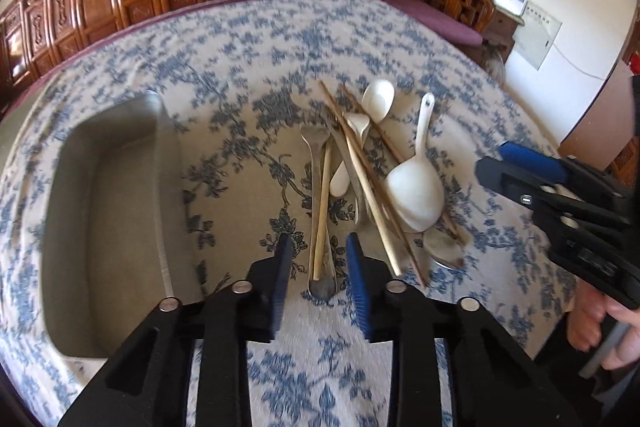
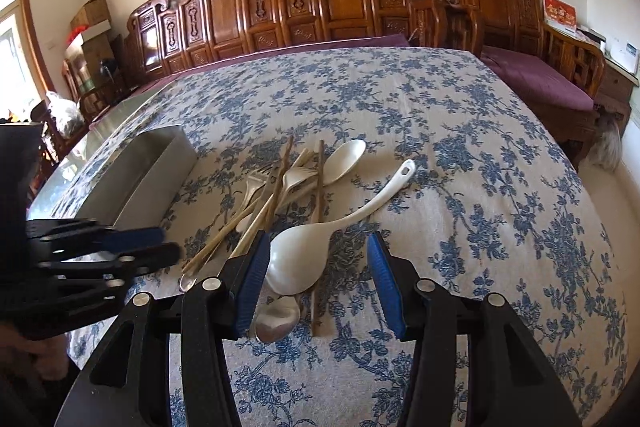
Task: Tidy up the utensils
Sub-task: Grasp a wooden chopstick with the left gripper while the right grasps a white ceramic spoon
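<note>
Left wrist – metal spoon between left tongs, untouched.

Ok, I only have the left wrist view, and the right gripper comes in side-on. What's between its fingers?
Observer: The ladle's bowl. The right gripper is open around it, with a clear gap on its right side.
Operator: Anything else in there?
Observer: A metal spoon's bowl and the near end of a brown chopstick, both just this side of the ladle.
Operator: Any forks in the pile? I can't make out tines.
Observer: Yes, a metal fork and a pale fork, tines at the far end.
</note>
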Motion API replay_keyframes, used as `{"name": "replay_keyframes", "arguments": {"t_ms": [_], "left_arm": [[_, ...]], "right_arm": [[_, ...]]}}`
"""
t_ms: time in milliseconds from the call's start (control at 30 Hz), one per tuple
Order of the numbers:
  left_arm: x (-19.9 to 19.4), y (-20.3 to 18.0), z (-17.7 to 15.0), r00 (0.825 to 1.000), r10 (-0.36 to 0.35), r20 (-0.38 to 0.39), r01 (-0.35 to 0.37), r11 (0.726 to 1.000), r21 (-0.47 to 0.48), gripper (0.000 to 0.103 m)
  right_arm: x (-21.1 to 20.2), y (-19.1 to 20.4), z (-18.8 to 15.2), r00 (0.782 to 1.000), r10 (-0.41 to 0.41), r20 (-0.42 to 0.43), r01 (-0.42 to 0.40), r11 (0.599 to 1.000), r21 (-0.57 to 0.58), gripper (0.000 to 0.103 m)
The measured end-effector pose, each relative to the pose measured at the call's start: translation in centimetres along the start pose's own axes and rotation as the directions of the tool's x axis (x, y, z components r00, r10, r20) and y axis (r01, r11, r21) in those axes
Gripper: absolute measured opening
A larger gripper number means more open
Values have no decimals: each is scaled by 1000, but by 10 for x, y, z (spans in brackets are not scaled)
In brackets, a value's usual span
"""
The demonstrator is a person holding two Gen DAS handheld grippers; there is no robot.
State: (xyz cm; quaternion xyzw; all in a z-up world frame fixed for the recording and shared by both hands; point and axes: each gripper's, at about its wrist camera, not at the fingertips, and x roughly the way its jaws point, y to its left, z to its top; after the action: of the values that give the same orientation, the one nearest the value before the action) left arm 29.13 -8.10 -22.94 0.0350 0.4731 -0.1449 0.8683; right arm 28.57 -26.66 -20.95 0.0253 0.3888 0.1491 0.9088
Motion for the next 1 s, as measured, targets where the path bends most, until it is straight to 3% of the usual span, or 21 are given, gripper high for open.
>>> {"name": "replay_keyframes", "arguments": {"t_ms": [100,300,333,367,667,1000], "left_arm": [[15,0,-2,1000,-3,-29,3,1000,3,17],[28,5,-3,999,-19,-49,18,1000,-20,15],[28,6,-3,999,-23,-48,22,999,-25,5],[28,7,-3,999,-28,-46,26,999,-28,5],[-6,3,-10,997,-66,33,67,997,-37,4],[-59,3,-29,991,-47,123,53,997,-51,4]], "right_arm": [[2,-1,0,1000,4,-5,-4,1000,4,53],[6,-7,1,1000,9,-11,-8,1000,25,53],[7,-7,1,1000,7,-14,-7,1000,25,53],[9,-7,1,1000,7,-20,-7,1000,26,53],[27,-17,2,998,11,-65,-6,997,83,53],[55,-16,3,990,52,-128,-31,987,158,53]]}}
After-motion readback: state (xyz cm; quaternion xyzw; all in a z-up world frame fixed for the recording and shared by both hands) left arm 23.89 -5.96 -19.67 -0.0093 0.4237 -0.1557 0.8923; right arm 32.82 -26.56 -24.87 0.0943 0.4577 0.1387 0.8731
